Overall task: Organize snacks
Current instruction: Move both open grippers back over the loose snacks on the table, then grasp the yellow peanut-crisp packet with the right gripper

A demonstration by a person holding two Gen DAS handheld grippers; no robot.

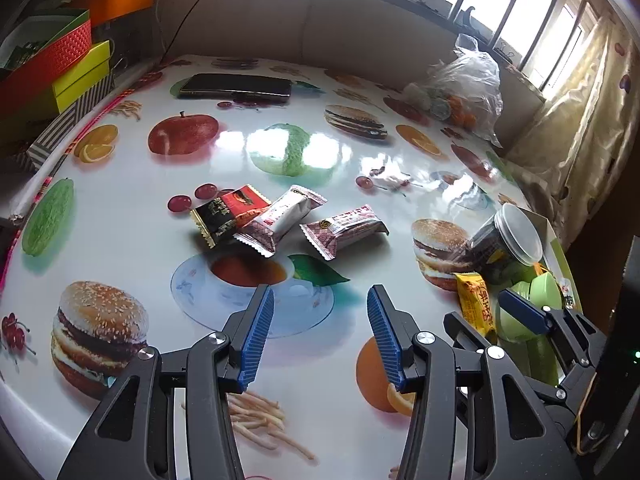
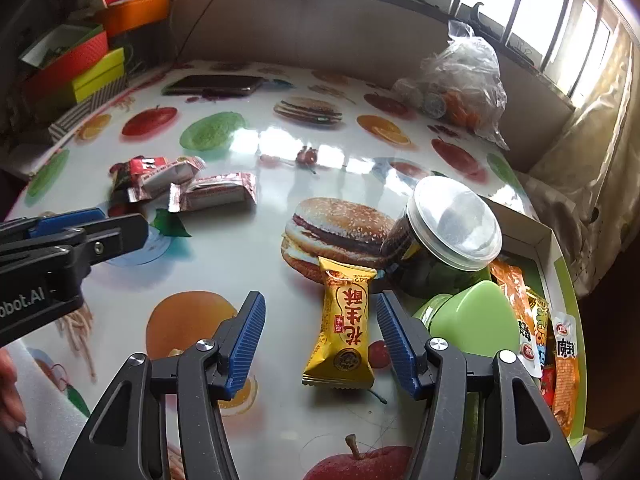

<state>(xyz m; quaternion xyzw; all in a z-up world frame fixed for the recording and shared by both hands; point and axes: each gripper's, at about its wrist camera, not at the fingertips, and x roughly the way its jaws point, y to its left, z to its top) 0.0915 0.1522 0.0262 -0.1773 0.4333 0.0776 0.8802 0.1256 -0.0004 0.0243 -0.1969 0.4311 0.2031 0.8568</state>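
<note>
Three wrapped snacks lie together mid-table: a black-and-red packet (image 1: 228, 212), a white-and-red packet (image 1: 280, 216) and another white-and-red packet (image 1: 346, 230); they also show in the right wrist view (image 2: 192, 184). My left gripper (image 1: 320, 336) is open and empty, short of them. A yellow snack packet (image 2: 346, 324) lies on the table between the open jaws of my right gripper (image 2: 320, 344), nearer the right finger. A box (image 2: 548, 240) at the right edge holds a clear-lidded jar (image 2: 448, 232), a green container (image 2: 472, 316) and orange packets (image 2: 532, 320).
The table (image 1: 120, 232) has a glossy food-print cloth. A dark phone (image 1: 236, 86) lies at the back. A clear plastic bag (image 1: 460, 88) sits back right. Stacked coloured boxes (image 1: 60, 64) stand off the left edge.
</note>
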